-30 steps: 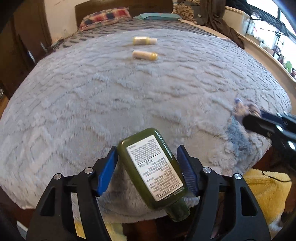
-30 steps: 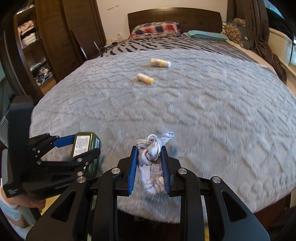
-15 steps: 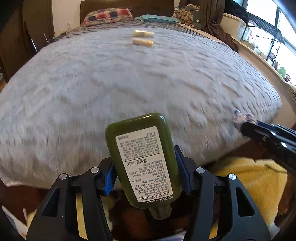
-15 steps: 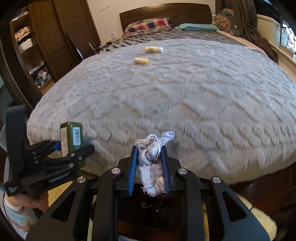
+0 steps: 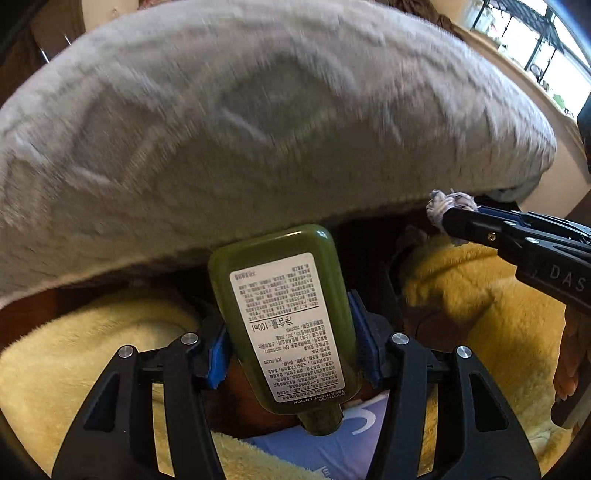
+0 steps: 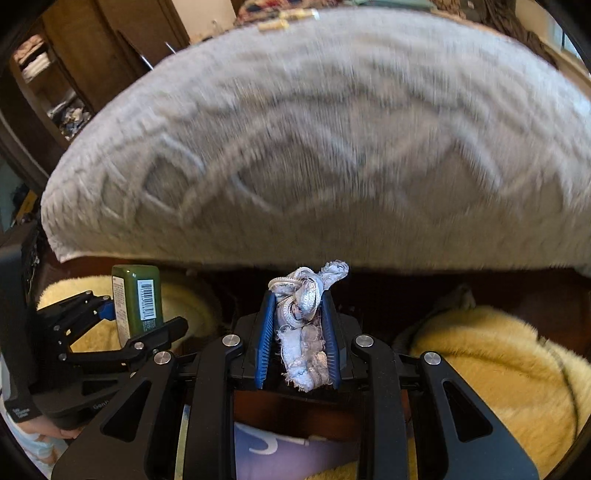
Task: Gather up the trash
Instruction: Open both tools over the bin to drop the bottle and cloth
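Both grippers have dropped below the edge of the bed since the earlier frames, so the grey blanket (image 5: 258, 122) that lay spread out beneath them now fills the upper half of each view, blurred, with its hem hanging across the middle. At the lower centre of the left wrist view the left gripper (image 5: 291, 350) is clamped on a green lotion bottle (image 5: 284, 317), its blue pads pressing the bottle's two sides; the bottle stands cap-down with its white printed label facing the camera and its flat base toward the blanket's hem. At the right edge of that view the right gripper (image 5: 448, 214) reaches in from the side, a tuft of cloth showing at its tip. In the right wrist view the right gripper (image 6: 299, 336) sits at lower centre, its blue pads closed on a wad of frayed white fabric (image 6: 303, 325), whose knotted end sticks up past the fingertips. At the left of this view the left gripper (image 6: 133, 325) holds the green lotion bottle (image 6: 136, 295), barcode side showing. Yellow fuzzy fabric (image 6: 491, 373) lies below the blanket at lower right and lower left in both views. Two small pale bottles (image 6: 288, 18) lie on the blanket at the top edge of the right wrist view.
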`<state>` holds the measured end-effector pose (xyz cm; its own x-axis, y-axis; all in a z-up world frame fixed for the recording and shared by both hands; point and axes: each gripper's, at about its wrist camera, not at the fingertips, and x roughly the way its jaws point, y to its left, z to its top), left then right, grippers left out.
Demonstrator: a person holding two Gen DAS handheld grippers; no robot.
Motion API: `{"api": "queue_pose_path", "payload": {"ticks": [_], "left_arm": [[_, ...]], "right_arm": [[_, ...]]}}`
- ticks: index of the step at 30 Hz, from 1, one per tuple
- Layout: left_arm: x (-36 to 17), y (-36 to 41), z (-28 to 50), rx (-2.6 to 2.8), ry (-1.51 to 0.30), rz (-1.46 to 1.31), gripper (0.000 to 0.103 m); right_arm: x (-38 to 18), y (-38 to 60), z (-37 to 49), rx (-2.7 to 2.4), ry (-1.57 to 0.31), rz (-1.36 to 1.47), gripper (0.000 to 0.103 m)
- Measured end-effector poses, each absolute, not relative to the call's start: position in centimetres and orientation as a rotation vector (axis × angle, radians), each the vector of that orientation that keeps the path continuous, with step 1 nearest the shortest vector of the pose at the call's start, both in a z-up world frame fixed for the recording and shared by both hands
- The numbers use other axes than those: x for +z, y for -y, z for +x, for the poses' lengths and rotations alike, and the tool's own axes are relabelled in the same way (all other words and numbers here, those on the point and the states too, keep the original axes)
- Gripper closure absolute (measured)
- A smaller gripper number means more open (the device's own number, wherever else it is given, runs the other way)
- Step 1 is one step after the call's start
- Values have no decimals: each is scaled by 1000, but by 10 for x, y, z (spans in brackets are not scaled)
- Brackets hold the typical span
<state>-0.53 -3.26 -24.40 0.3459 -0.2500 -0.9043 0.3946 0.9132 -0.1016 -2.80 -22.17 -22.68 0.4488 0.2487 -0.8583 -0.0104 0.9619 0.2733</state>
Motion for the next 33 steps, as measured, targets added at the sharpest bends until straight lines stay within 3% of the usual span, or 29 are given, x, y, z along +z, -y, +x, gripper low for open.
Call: {"api": "queue_pose_path", "payload": {"ticks": [12, 21, 27, 33], "left_arm": [[-305, 48, 1, -451, -1266, 118, 50], [-313, 50, 9, -455, -1295, 116, 46], [-298, 48, 14, -427, -1265, 115, 29], [-271, 40, 12, -417, -1221, 107, 22]], "right_arm": [[-285, 222, -13, 162, -1233, 297, 77], [-281, 226, 1, 158, -1228, 294, 73], [-266, 229, 4, 129, -1209, 294, 53], [-224, 235, 0, 65, -1113, 262, 21]]}}
